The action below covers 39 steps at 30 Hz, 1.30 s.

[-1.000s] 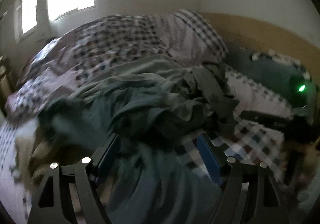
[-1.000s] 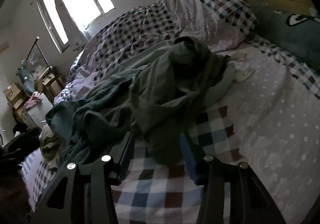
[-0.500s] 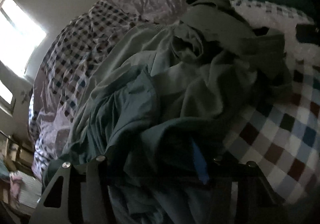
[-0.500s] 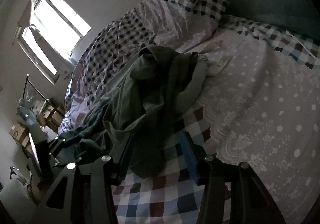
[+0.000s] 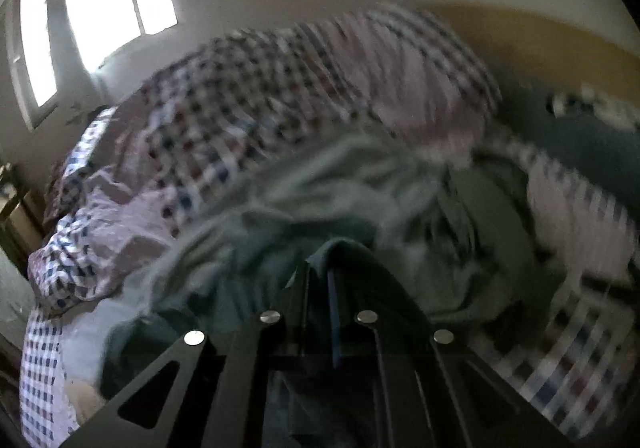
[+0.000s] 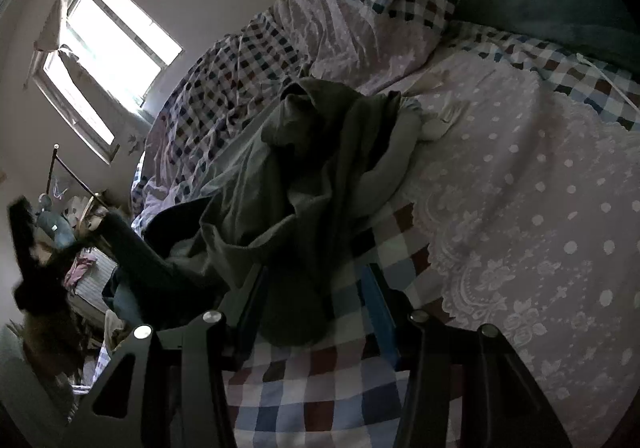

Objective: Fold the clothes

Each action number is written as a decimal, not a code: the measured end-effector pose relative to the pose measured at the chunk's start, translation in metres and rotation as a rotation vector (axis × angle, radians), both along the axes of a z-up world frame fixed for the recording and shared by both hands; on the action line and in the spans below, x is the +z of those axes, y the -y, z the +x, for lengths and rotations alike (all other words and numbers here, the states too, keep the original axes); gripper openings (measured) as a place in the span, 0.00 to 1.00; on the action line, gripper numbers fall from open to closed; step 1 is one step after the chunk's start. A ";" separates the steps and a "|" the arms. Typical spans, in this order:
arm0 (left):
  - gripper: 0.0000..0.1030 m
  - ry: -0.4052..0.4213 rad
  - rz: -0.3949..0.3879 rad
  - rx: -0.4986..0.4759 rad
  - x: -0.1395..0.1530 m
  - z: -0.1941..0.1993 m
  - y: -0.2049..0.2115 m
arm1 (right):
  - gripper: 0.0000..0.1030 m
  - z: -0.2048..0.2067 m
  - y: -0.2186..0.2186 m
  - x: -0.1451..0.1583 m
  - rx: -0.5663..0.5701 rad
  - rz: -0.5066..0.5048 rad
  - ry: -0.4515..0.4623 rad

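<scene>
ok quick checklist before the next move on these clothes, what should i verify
1. Left tool shut on the dark teal garment: ok, cloth pinched between closed fingers.
2. Right tool open: ok, fingers apart.
3. Right tool lined up on the green garment: ok, its hem lies between the fingers.
4. Teal garment free of the green one: cannot tell, left view is blurred.
5. Flat room on the bed for folding: ok, the dotted sheet beside the pile is bare.
</scene>
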State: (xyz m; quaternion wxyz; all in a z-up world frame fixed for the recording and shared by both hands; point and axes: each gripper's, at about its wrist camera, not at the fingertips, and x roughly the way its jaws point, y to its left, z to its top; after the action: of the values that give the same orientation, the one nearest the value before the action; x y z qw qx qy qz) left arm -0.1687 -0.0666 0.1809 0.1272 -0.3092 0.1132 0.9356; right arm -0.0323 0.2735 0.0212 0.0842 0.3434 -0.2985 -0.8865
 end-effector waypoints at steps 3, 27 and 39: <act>0.06 -0.062 0.082 0.078 0.036 -0.005 0.034 | 0.51 0.000 0.002 0.000 0.008 0.006 0.001; 0.05 -0.097 0.385 1.074 0.034 0.033 0.447 | 0.51 -0.012 0.034 -0.002 0.130 0.090 0.031; 0.79 -0.058 0.696 0.411 -0.015 0.086 0.264 | 0.51 -0.014 0.064 -0.008 0.256 0.093 0.065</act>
State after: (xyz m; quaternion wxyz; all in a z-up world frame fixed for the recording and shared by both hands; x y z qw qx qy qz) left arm -0.0831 -0.3304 0.1657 0.0315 -0.2372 -0.2710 0.9324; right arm -0.0464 0.2098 0.0132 0.1710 0.4107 -0.2133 -0.8698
